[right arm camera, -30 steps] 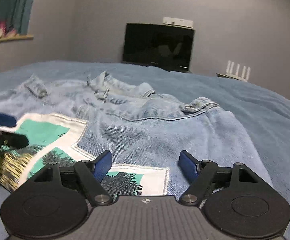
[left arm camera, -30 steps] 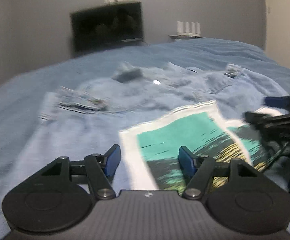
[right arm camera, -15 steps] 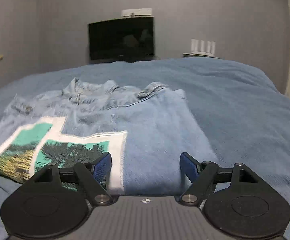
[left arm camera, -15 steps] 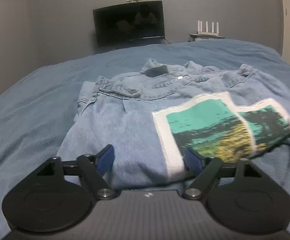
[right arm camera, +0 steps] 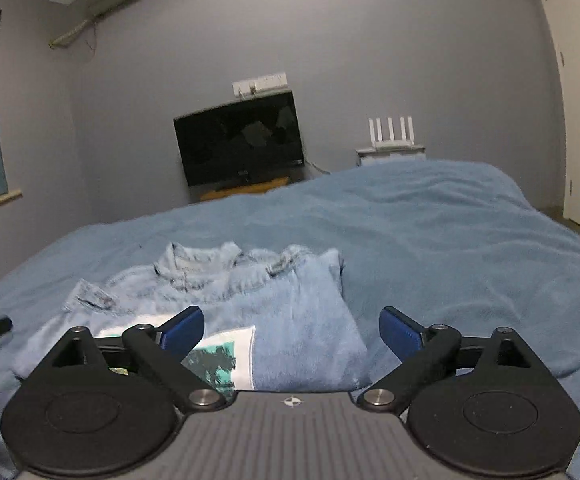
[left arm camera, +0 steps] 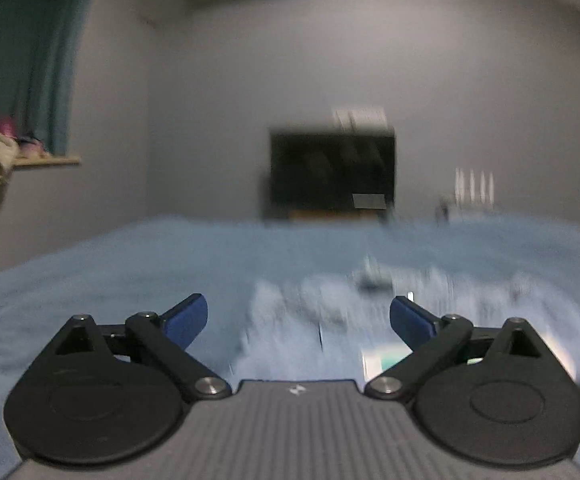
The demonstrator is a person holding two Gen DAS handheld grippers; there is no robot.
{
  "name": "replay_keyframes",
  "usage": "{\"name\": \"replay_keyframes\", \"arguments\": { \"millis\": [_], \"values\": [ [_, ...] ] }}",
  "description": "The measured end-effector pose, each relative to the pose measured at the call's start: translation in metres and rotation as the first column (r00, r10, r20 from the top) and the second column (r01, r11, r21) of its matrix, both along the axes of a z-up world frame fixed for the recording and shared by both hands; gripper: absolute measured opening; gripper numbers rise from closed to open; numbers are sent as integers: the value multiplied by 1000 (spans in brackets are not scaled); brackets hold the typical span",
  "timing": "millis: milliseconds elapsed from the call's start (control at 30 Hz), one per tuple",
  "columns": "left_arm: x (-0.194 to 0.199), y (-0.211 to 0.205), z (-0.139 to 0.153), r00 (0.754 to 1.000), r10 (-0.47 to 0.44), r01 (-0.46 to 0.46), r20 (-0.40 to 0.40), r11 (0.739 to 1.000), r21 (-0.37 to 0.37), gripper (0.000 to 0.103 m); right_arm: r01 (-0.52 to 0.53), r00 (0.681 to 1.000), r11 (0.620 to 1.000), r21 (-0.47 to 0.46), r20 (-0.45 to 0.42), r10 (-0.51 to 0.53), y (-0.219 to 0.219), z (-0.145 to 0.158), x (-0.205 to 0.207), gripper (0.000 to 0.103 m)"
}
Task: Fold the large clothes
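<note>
so the big thing here is the bed [right arm camera: 430, 240], covered in a blue fleecy blanket that fills most of both views; makes sense as a folding surface since it's wide, flat and soft enough that a bulky garment lies where you drop it

the denim jacket [right arm camera: 282, 304] lies on the near left part of the bed in the right wrist view, collar end pointing away toward the far wall, sides turned in so it reads as a rough rectangle; the printed patch [right arm camera: 218, 356], white border with teal and dark trees, faces up at the near edge; I'd guess that's the back panel folded over on top, so the fold looks well along, maybe done bar tidying; in the left wrist view the jacket [left arm camera: 330, 320] is just a smeared pale blur past the fingers, can't say much about its edges there

far wall has a dark monitor [right arm camera: 242, 144] on a low stand and a white router [right arm camera: 390, 136] to its right; nothing to do with the job

right gripper [right arm camera: 290, 328]: jaws opening, spread about as wide as they go, nothing between the blue pads; it hangs above the near edge of the jacket, not touching it as far as I can tell

left gripper [left arm camera: 298, 316]: same deal, jaws opening and wide apart, empty; its tip also pokes in at the far left edge of the right view, apart from the jacket
</note>
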State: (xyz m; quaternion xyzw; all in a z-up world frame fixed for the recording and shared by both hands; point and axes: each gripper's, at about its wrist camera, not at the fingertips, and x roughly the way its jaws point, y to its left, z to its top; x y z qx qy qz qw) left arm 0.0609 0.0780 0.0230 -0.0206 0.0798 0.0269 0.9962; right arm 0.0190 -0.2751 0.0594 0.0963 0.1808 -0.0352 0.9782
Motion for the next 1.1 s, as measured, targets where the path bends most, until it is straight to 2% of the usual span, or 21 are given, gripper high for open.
{"name": "replay_keyframes", "arguments": {
  "millis": [33, 100, 167, 300, 400, 500, 633, 700, 833, 967, 1033, 1100],
  "values": [
    [-5, 4, 6, 999, 16, -16, 30, 1000, -21, 102, -4, 1000, 1000, 4, -4, 4, -4, 7, -4, 98],
    [-10, 13, 13, 999, 19, -16, 38, 997, -75, 102, -10, 1000, 1000, -5, -5, 10, -11, 14, -10, 101],
    [-12, 20, 13, 1000, -6, 7, 6, 990, -140, 102, 1, 1000, 1000, 0, -11, -1, -16, 14, -15, 102],
    [4, 31, 2, 987, -95, 56, -132, 959, -278, 102, 18, 995, 990, 143, -101, -3, -23, -12, 1, 102],
    [29, 43, -23, 941, -169, 45, -294, 922, -384, 102, 41, 986, 967, 253, -168, 2, -24, -33, 20, 102],
    [48, 54, -47, 894, -186, -19, -407, 893, -449, 102, 79, 978, 928, 363, -208, -2, -25, -56, 36, 101],
    [66, 67, -71, 847, -267, -47, -459, 824, -565, 102, 126, 968, 885, 448, -251, -11, -23, -81, 56, 100],
    [76, 69, -78, 835, -279, -62, -475, 809, -585, 102, 136, 964, 876, 464, -267, -8, -22, -90, 66, 99],
    [90, 67, -90, 829, -303, -62, -470, 785, -616, 102, 172, 955, 845, 506, -295, -18, -27, -111, 84, 98],
    [101, 65, -95, 855, -282, -52, -435, 788, -613, 102, 226, 954, 781, 582, -294, -57, -38, -130, 96, 94],
    [107, 64, -99, 867, -267, -53, -420, 789, -612, 102, 236, 958, 760, 605, -277, -77, -41, -135, 100, 95],
    [113, 64, -104, 869, -264, -60, -418, 783, -619, 102, 248, 958, 744, 621, -272, -92, -42, -139, 105, 95]
  ]
}}
